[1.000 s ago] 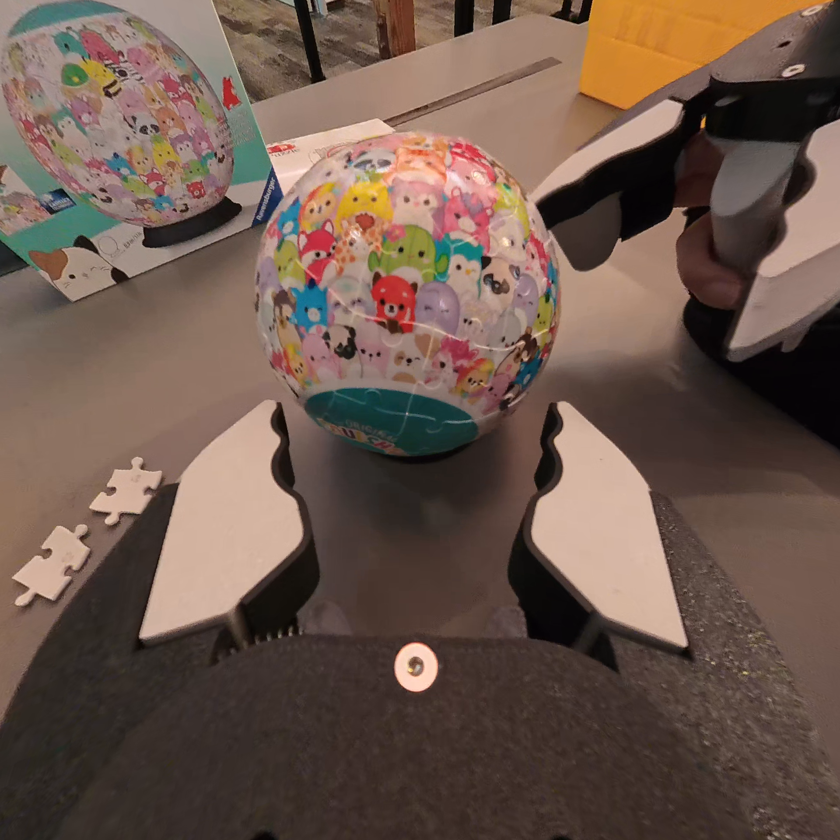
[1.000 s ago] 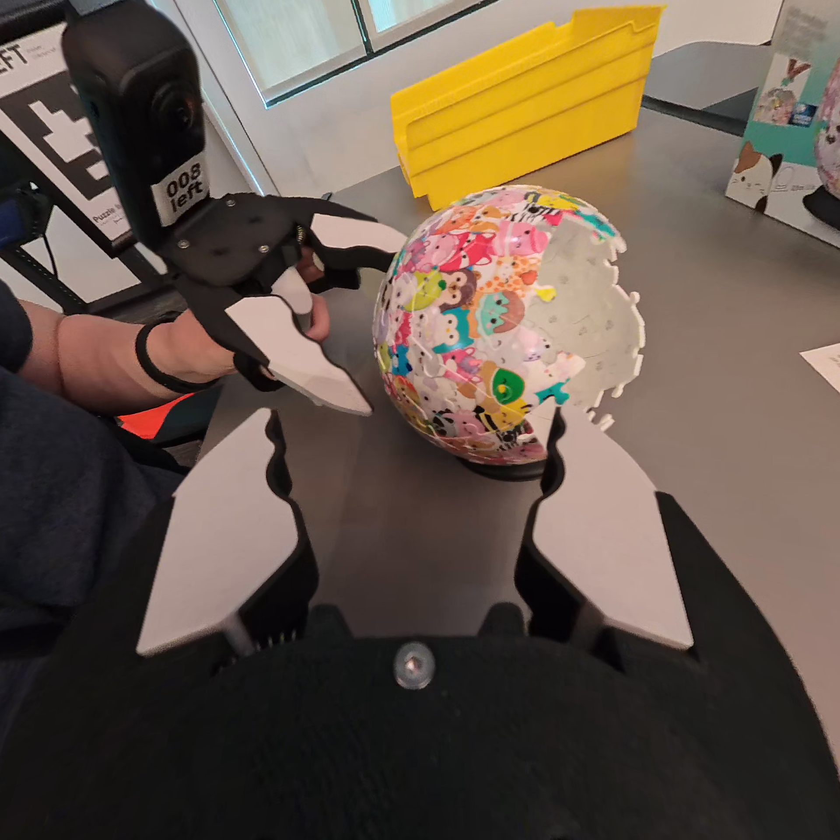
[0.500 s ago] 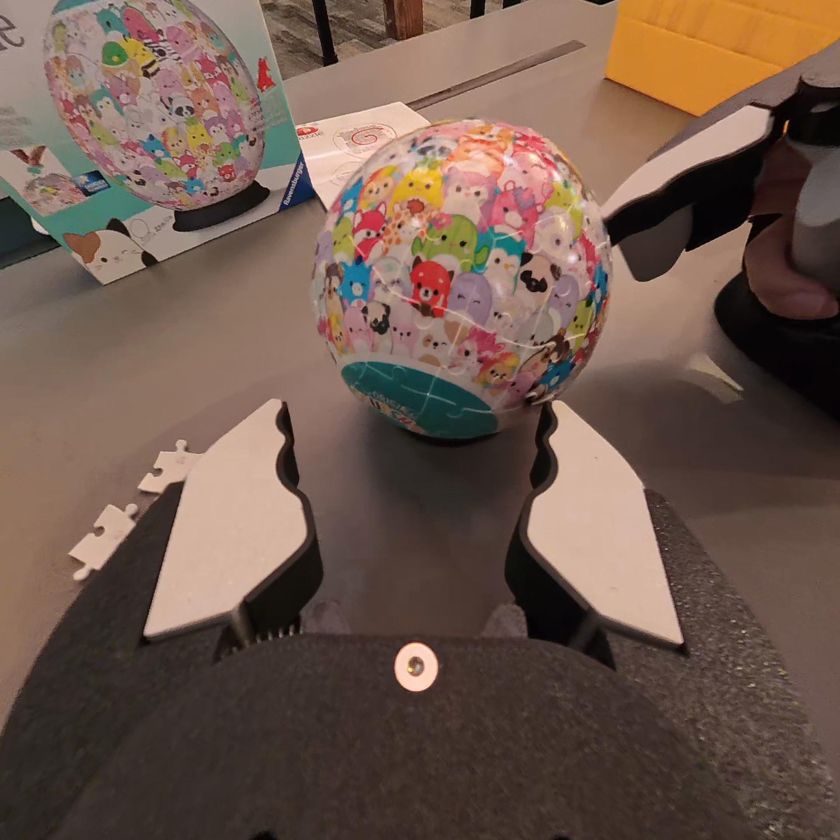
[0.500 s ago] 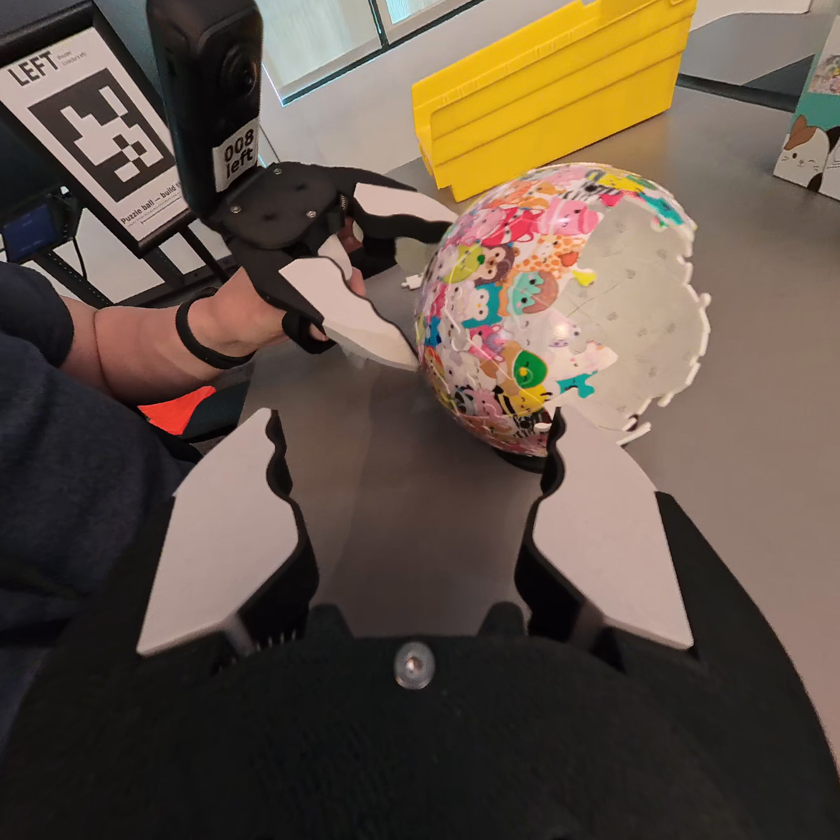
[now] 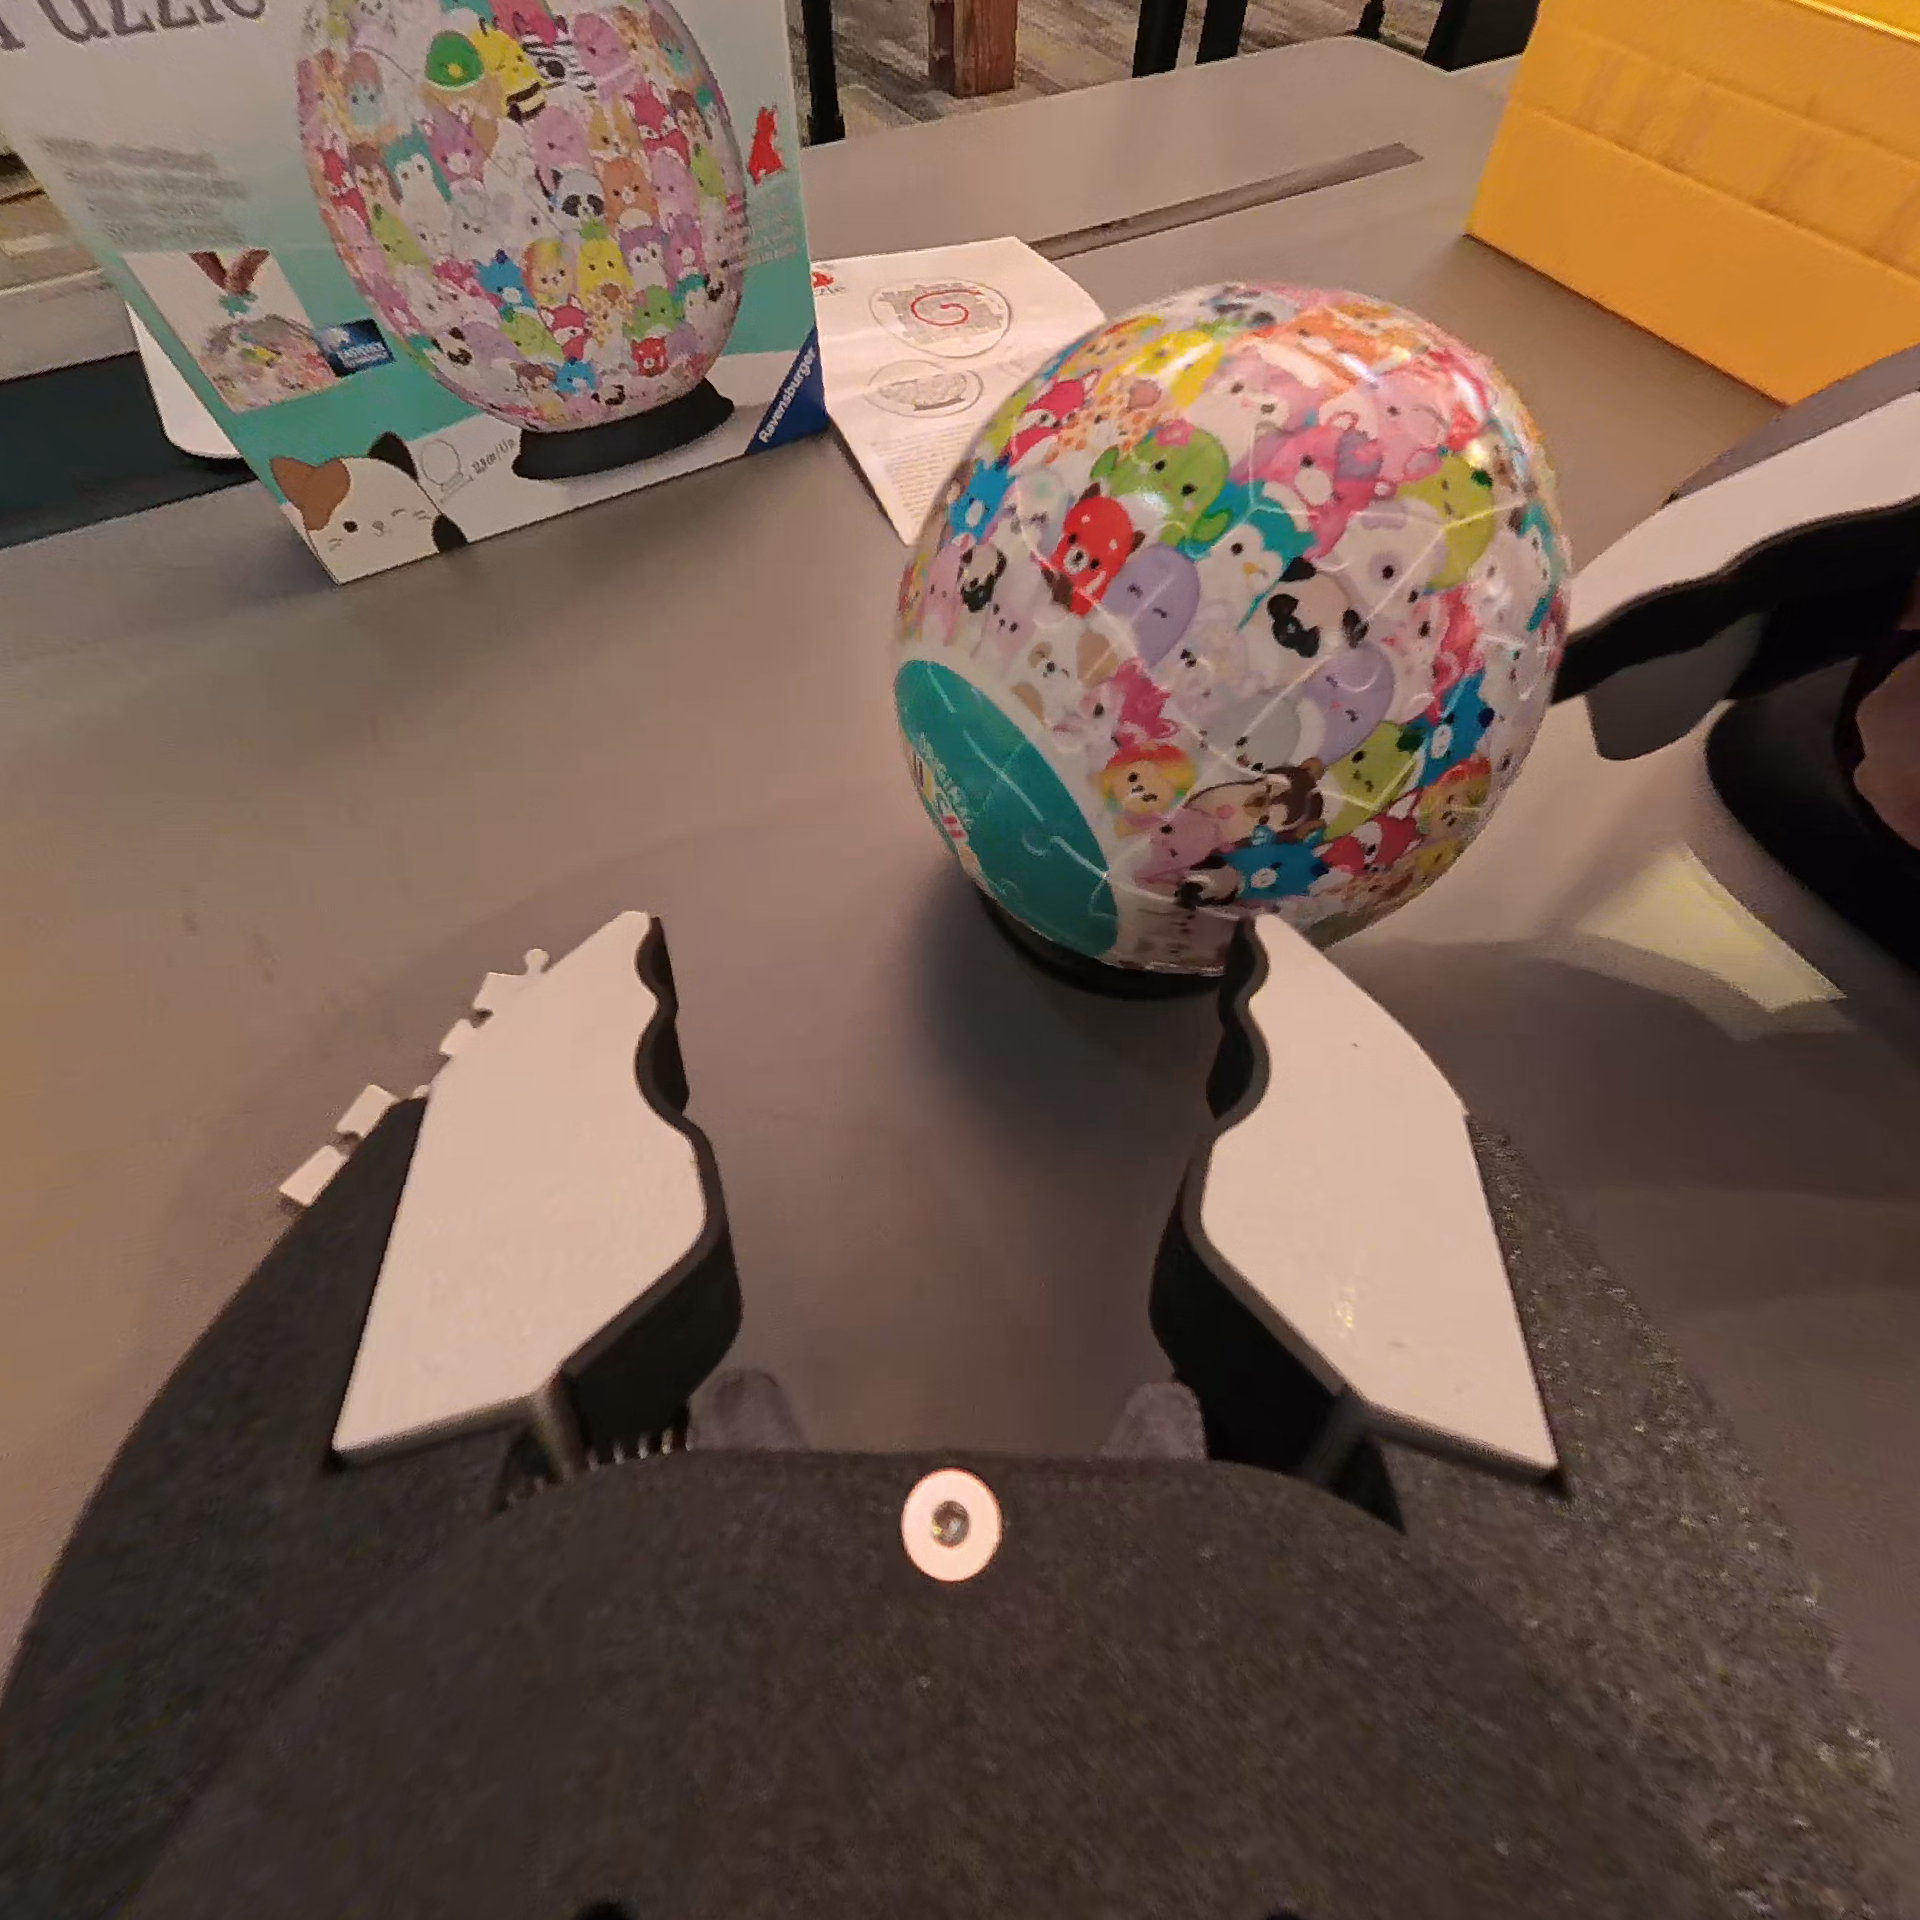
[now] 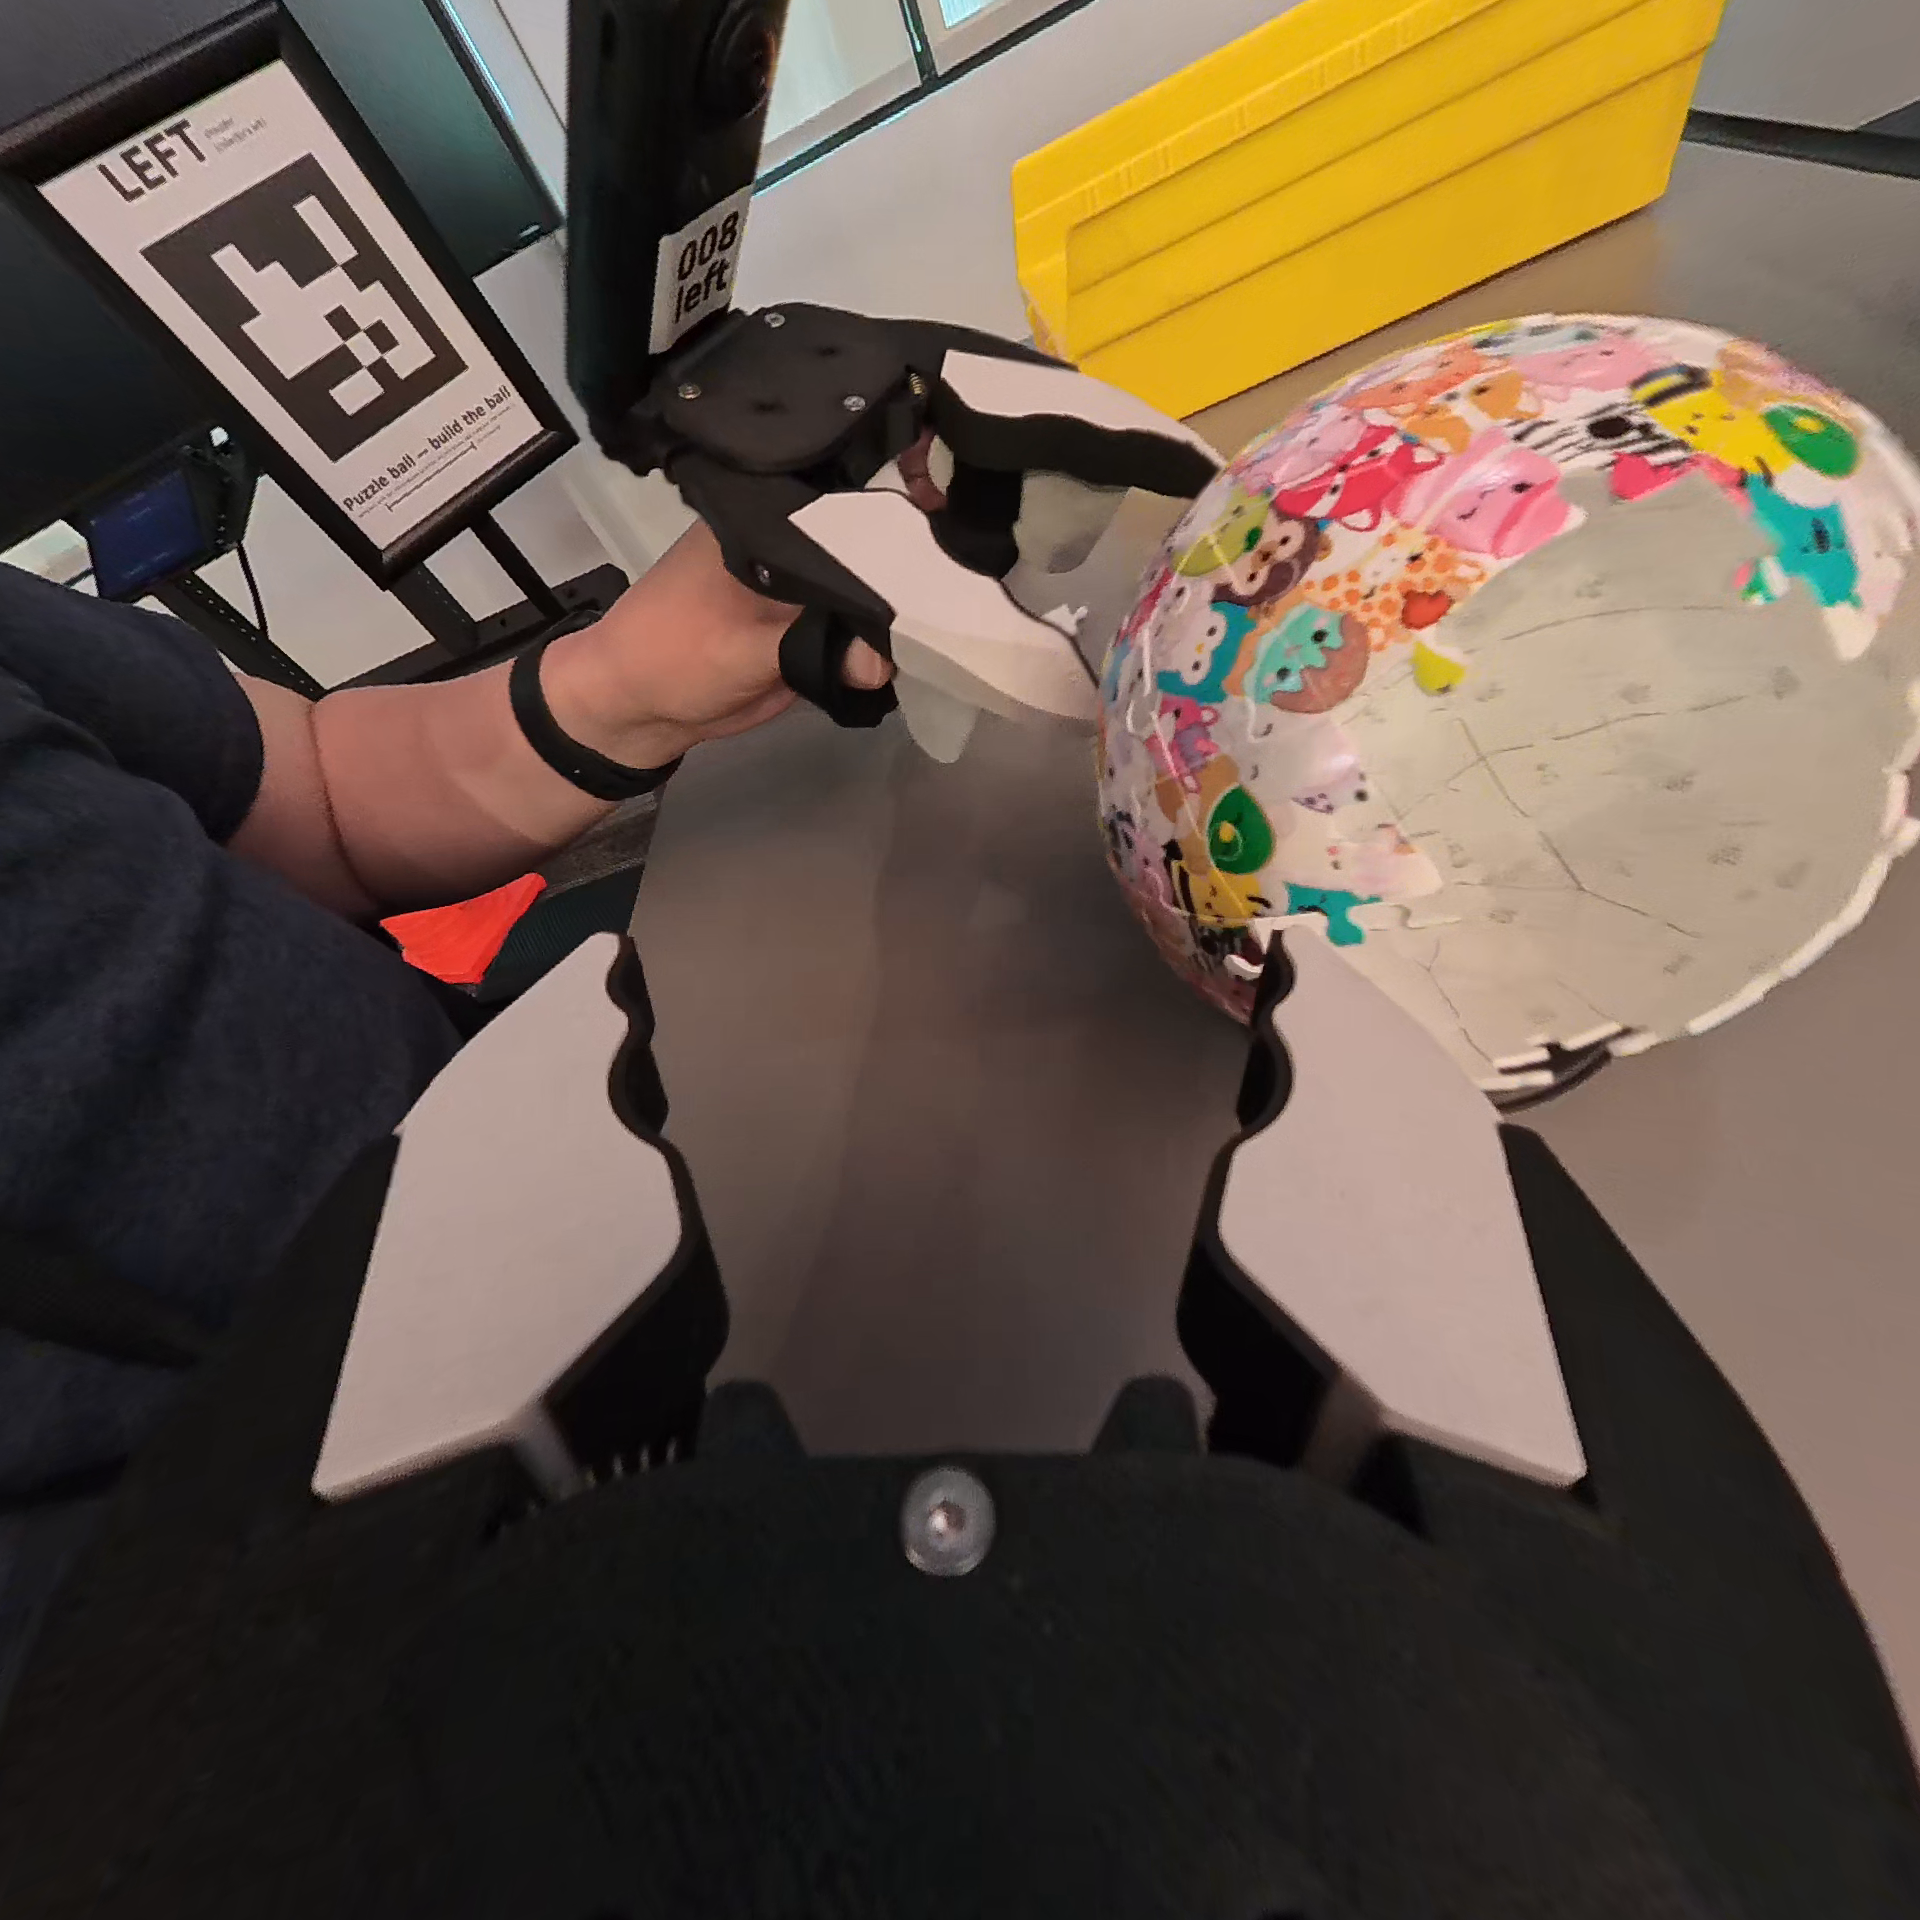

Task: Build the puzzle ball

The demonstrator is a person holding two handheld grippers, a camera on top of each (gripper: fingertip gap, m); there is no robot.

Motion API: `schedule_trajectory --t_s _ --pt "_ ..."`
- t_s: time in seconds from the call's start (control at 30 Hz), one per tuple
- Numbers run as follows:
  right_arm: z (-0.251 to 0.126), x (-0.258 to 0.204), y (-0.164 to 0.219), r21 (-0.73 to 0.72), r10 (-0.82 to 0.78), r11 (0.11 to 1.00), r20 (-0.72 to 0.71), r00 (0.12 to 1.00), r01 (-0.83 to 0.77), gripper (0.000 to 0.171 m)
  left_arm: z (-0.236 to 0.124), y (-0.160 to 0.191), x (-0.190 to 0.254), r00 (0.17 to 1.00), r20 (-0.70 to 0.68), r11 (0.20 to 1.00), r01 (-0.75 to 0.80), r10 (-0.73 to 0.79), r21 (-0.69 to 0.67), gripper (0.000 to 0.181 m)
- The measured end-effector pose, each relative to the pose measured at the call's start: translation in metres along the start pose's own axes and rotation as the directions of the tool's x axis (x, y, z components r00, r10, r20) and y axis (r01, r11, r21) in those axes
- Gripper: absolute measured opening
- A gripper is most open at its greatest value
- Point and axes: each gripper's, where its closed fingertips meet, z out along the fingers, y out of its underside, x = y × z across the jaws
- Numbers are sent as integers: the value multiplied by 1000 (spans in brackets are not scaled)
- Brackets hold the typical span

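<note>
The puzzle ball (image 5: pixel 1236 623) is a colourful sphere of cartoon animals, tilted on a black stand (image 5: pixel 1091 961) on the grey table. Its teal cap faces left in the left wrist view. In the right wrist view the ball (image 6: pixel 1351 582) has a large gap that shows its white inside. My left gripper (image 5: pixel 951 935) is open and empty, with its right fingertip at the ball's lower edge. My right gripper (image 6: pixel 948 951) is open and empty. It also shows in the left wrist view (image 5: pixel 1590 675), close against the ball's right side. Two loose white pieces (image 5: pixel 499 987) lie beside my left finger.
The puzzle box (image 5: pixel 468 260) stands at the back left, with an instruction sheet (image 5: pixel 956 343) beside it. A yellow bin (image 6: pixel 1351 187) sits behind the ball. A person's arm (image 6: pixel 436 748) holds the left gripper (image 6: pixel 1143 582). A sign on a stand (image 6: pixel 301 312) is off the table.
The ball has rolled: its teal cap turned from the bottom to the left, and its open gap now faces the right wrist view more. Both views have moved closer, and the ball sits farther right.
</note>
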Motion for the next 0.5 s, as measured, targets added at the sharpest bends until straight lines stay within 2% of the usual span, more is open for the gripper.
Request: schedule_trajectory --t_s 0.23,0.5 --pt "3 -3 2 -28 -6 1000 11 1000 6 111 1 1 -2 998 -43 999 50 -50 10 99" --pt "-19 7 -7 -7 -9 1000 24 1000 9 111 -7 4 23 985 -152 996 82 -78 19 103"
